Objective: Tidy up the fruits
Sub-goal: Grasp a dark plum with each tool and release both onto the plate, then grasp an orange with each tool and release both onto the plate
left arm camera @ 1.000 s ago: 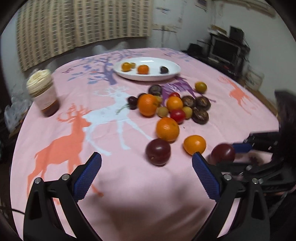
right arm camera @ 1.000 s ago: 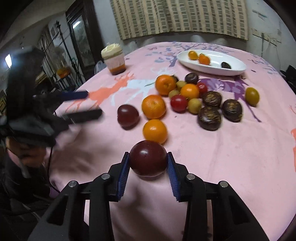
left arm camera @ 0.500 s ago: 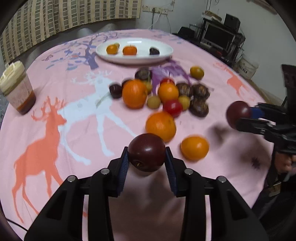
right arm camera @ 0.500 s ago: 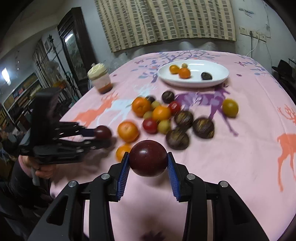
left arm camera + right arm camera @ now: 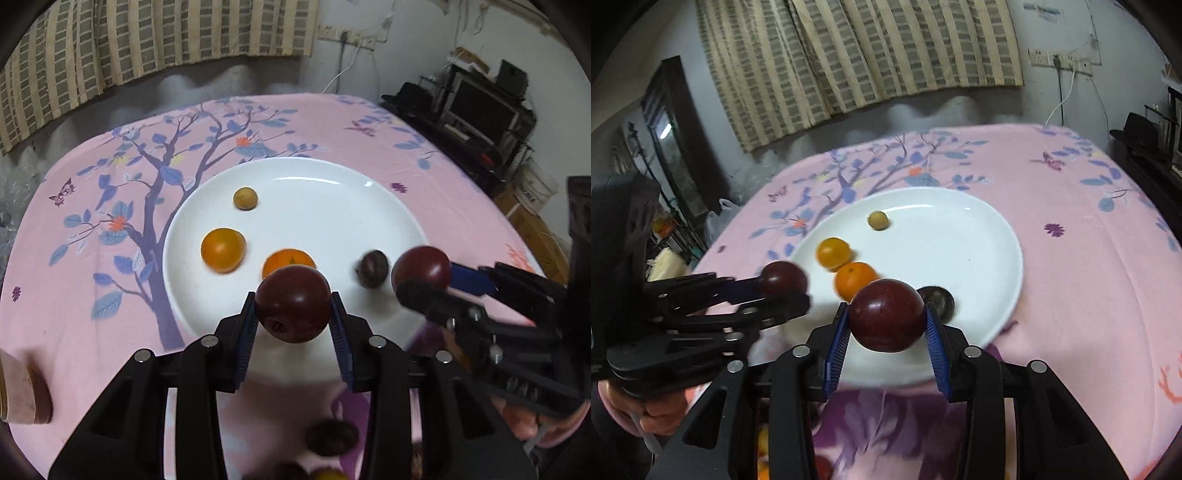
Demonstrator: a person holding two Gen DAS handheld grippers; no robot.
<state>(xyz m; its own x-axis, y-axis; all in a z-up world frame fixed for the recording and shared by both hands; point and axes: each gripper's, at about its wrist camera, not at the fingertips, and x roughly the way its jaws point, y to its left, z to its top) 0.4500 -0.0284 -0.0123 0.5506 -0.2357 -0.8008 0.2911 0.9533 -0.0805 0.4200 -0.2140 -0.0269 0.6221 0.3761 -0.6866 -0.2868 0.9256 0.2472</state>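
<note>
My left gripper (image 5: 293, 301) is shut on a dark red plum (image 5: 293, 295) and holds it in the air over the near rim of the white plate (image 5: 332, 214). My right gripper (image 5: 886, 321) holds a second dark red plum (image 5: 886, 314) above the same rim (image 5: 960, 240); its jaws are easing open, with the plum still between the pads. Each gripper shows in the other's view: the right one (image 5: 424, 284) at right, the left one (image 5: 783, 290) at left. On the plate lie a small yellow fruit (image 5: 245, 198), a yellow-orange fruit (image 5: 223, 250), a tangerine (image 5: 289, 260) and a dark wrinkled fruit (image 5: 371, 268).
A pink tablecloth (image 5: 92, 332) with a tree print covers the round table. A jar (image 5: 22, 391) stands at the near left. Dark fruits (image 5: 330, 437) lie under the grippers, near me. A shelf with a screen (image 5: 480, 107) stands beyond the table's right edge.
The left gripper shut on a plum on the cloth and lifted it. Both grippers then carried their plums forward, past the fruit pile, to the plate's near rim.
</note>
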